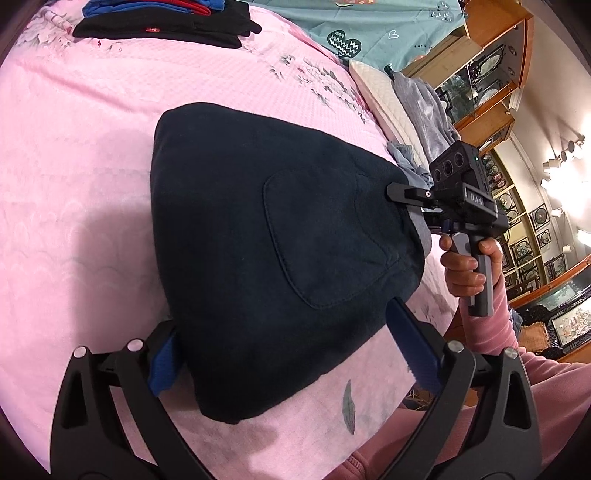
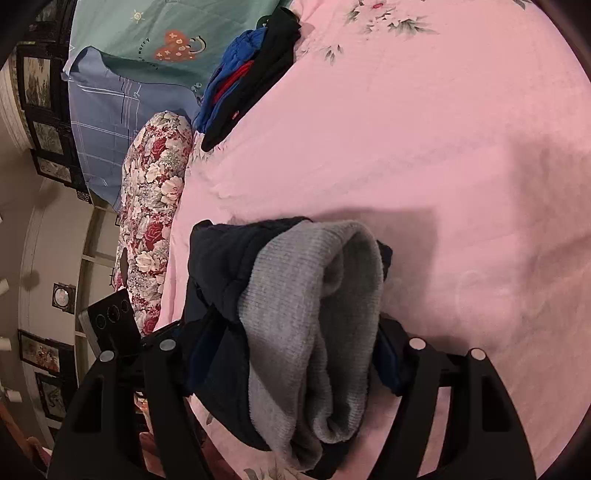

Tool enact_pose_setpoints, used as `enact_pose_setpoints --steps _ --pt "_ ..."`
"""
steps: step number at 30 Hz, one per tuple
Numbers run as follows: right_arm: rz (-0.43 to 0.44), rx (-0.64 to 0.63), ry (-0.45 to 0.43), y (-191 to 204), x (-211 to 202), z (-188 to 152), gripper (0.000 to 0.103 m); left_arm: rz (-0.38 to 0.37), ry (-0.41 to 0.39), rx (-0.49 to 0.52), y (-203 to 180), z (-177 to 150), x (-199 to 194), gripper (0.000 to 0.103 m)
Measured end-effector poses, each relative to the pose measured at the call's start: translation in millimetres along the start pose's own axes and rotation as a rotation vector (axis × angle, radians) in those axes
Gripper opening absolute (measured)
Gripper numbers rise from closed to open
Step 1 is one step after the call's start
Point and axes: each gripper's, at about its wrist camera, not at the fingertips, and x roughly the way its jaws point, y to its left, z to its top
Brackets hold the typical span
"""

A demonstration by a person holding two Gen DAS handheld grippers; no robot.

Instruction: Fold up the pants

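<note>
The folded navy fleece pants [image 1: 273, 251] lay on the pink quilted bedspread [image 1: 92, 147], near its front edge. The left gripper [image 1: 291, 354] straddled their near end, one finger on each side. The right gripper [image 1: 397, 194] met their right edge, where the grey ribbed waistband [image 2: 314, 314] sat bunched between its fingers. A stack of folded black, red and blue clothes [image 1: 162, 18] rested at the far side of the bedspread, well apart from the pants. Behind the stack lay a teal printed quilt [image 1: 369, 29], and beside it a red-and-white floral bolster pillow [image 2: 151, 221] ran along the bed's edge.
</note>
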Motion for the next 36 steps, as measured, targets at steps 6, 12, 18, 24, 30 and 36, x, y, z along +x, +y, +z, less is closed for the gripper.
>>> enact_pose_setpoints --steps 6,12,18,24,30,36 --pt "-0.066 -0.042 -0.013 6 -1 -7 0.057 0.033 -0.012 -0.062 10 0 -6 0.067" --pt "-0.040 -0.032 -0.020 2 -4 -9 0.061 -0.001 -0.011 -0.116 20 -4 -14 0.059" --pt "-0.070 -0.067 -0.015 7 -3 -9 0.059 -0.038 -0.004 -0.159 22 3 -8 0.063" --pt "-0.111 -0.135 -0.053 14 -8 -17 0.045 0.038 -0.015 -0.152 20 3 -8 0.033" --pt "-0.246 -0.296 -0.127 49 -11 -28 0.040 0.082 -0.081 -0.100 11 3 -22 0.018" --pt "-0.247 -0.356 -0.182 73 -16 -26 0.036 0.133 -0.133 -0.017 -1 6 -35 0.017"
